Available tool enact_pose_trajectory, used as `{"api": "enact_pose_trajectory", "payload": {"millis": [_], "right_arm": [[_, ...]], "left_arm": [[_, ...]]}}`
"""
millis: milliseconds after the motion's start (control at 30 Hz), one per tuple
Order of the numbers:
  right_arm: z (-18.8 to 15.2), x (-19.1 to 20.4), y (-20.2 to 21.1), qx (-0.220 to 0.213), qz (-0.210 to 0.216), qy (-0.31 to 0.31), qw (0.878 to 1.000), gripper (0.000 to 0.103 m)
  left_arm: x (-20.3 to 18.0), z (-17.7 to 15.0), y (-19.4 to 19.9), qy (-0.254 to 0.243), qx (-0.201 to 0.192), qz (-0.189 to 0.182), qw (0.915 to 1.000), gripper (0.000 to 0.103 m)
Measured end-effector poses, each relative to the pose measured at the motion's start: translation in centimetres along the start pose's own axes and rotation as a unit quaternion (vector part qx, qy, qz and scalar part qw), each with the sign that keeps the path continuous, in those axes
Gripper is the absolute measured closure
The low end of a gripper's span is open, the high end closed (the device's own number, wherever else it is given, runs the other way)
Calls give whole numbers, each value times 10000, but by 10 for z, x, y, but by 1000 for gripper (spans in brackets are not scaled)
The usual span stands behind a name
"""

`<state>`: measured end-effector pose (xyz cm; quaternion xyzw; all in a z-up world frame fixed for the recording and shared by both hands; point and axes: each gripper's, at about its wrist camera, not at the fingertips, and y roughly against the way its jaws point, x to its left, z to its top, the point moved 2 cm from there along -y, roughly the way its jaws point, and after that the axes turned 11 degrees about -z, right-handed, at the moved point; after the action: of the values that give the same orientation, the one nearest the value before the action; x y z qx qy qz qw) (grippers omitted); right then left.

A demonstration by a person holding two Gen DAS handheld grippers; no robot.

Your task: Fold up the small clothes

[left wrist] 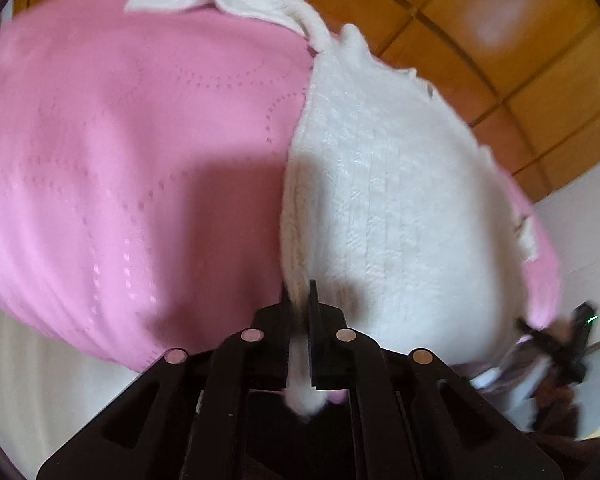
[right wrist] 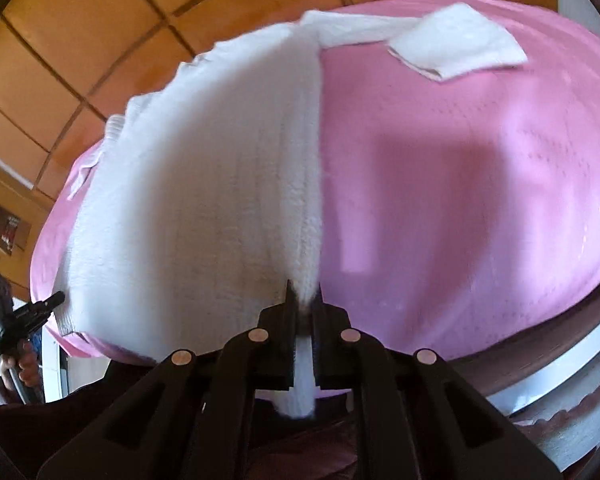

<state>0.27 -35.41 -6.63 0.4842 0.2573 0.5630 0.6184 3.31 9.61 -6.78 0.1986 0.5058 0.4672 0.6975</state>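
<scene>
A white knitted garment (left wrist: 384, 200) lies on a pink bedspread (left wrist: 120, 152). My left gripper (left wrist: 300, 300) is shut on its near edge, with white fabric pinched between the jaws and hanging out behind them. In the right wrist view the same garment (right wrist: 204, 184) spreads to the left, and its sleeve (right wrist: 456, 54) lies flat at the far right. My right gripper (right wrist: 305, 298) is shut on another part of the near edge. The right gripper also shows at the left wrist view's lower right (left wrist: 560, 344), and the left gripper at the right wrist view's lower left (right wrist: 16, 312).
A padded orange-brown headboard (left wrist: 500, 40) stands behind the bed, also in the right wrist view (right wrist: 100, 20). The pink bedspread (right wrist: 480, 180) covers the surface. A white bed edge (right wrist: 560, 380) runs at the lower right.
</scene>
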Motion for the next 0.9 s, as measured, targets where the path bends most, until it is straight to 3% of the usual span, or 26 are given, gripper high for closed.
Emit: {"api": "enact_pose_trajectory", "payload": {"millis": [67,100,133,167,200,333,433,500,533,567,633,767,867,900], "right_arm": [[10,-3,6,-134,45,-61,9999,89],[16,-7,13,-263,-57,-101,9996,84],[20,-13,20,-406,-185,-154,9989,70],[31,-21,25,-599,-412,-267,9970,61],[40,-26,28,-772,-639,-321,9944,61],[81,-29,24,-1366,-1275,-290,9820,48],[108,-25,-1,-1481,-1831,66,9719,43],[121,-33,-23,-1350,-2212,255,9655,44],[127,-36,-36,-1230,-2426,326,9617,50],[130,-42,-42,-1142,-2542,362,9597,78],[138,-56,-47,-1042,-2733,311,9558,94],[160,-88,-2,-1615,-2853,-177,9446,96],[182,-124,40,-2049,-3106,-628,9261,96],[191,-141,53,-2174,-3327,-762,9144,96]], "left_arm": [[-7,6,6,-270,-129,117,9995,95],[-11,14,8,-335,-278,74,9990,81],[-17,21,11,-384,-447,73,9982,61],[-24,24,12,-432,-571,74,9974,53],[-30,29,13,-516,-724,55,9960,48],[-62,43,-12,-830,-688,-115,9941,48],[-86,44,-30,-1118,-565,-299,9917,48],[-105,43,-46,-1329,-524,-315,9892,48],[-112,44,-53,-1393,-471,-356,9885,48],[-118,44,-58,-1441,-424,-400,9878,47],[-131,43,-71,-1563,-315,-440,9862,45],[-140,41,-88,-1739,-120,-442,9837,45],[-136,42,-97,-1604,30,-494,9858,45],[-136,42,-100,-1555,55,-496,9866,45]]}}
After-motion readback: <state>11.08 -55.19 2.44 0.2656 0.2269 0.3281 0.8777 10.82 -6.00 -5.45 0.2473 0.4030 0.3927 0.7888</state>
